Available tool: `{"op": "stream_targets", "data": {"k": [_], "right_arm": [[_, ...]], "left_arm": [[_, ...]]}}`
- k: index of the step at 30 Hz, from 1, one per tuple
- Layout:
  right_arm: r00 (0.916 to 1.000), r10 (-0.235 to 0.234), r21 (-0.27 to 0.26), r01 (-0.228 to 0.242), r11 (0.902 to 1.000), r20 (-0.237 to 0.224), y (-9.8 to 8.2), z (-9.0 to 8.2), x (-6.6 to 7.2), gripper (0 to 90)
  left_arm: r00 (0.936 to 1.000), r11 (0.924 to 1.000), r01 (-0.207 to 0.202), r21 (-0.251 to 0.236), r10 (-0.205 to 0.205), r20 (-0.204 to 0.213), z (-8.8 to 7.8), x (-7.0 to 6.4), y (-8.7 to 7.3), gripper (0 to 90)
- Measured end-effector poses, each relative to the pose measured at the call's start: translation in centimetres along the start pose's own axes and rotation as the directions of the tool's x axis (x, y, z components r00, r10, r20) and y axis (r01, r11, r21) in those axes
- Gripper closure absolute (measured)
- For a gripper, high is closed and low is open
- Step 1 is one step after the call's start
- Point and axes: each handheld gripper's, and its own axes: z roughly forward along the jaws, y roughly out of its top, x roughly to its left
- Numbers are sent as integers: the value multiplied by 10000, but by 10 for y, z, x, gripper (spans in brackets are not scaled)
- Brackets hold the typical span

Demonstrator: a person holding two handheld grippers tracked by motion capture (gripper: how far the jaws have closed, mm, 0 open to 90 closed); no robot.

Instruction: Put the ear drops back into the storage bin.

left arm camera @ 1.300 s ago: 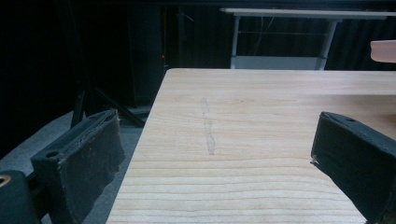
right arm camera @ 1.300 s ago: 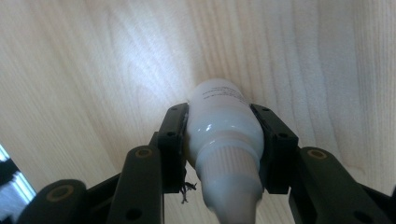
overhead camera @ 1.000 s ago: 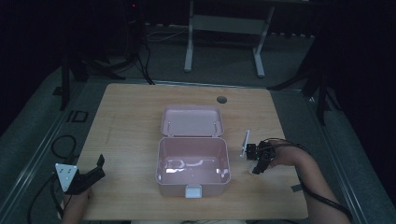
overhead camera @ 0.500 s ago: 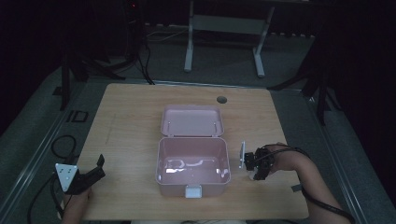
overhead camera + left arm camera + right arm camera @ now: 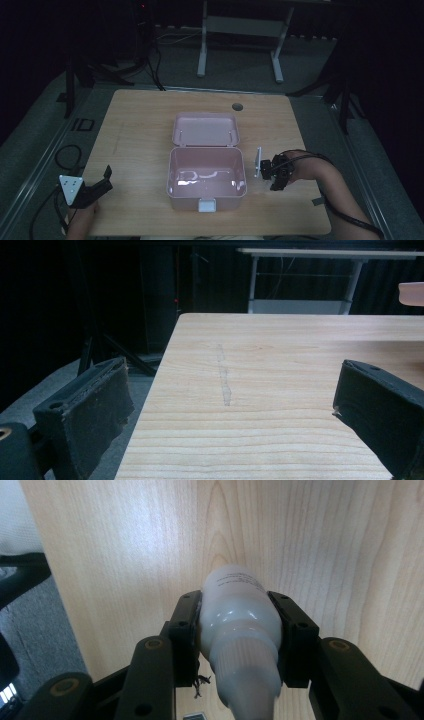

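We see the right gripper (image 5: 235,630) pinching a white bottle (image 5: 240,620) beside the open pink box (image 5: 206,172), the left gripper (image 5: 235,400) spread wide over the table (image 5: 280,355).

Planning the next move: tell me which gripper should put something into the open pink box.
Right. The right gripper is already shut on a white bottle and sits just beside the open pink box. The left gripper is open, holds nothing, and rests near the table's left edge.

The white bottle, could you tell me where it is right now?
The white bottle is clamped in the right tool, just right of the open pink box.
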Motion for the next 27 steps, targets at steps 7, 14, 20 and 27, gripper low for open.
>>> {"op": "stream_targets", "data": {"k": [7,14,20,27], "right_arm": [[10000,-26,88,27,10000,-74,4,-13,2,595],[10000,-95,-9,95,10000,-9,7,-29,3,595],[9997,-194,-72,195,9998,119,10,-40,5,595],[9997,-190,-27,190,9998,177,14,-51,7,595]], "left_arm": [[10000,10000,27,-12,-27,2,0,0,0,24],[10000,10000,31,-12,-31,-5,0,0,0,24],[10000,10000,27,-14,-27,-3,0,0,0,24],[10000,10000,37,-17,-37,1,0,0,0,24]]}}
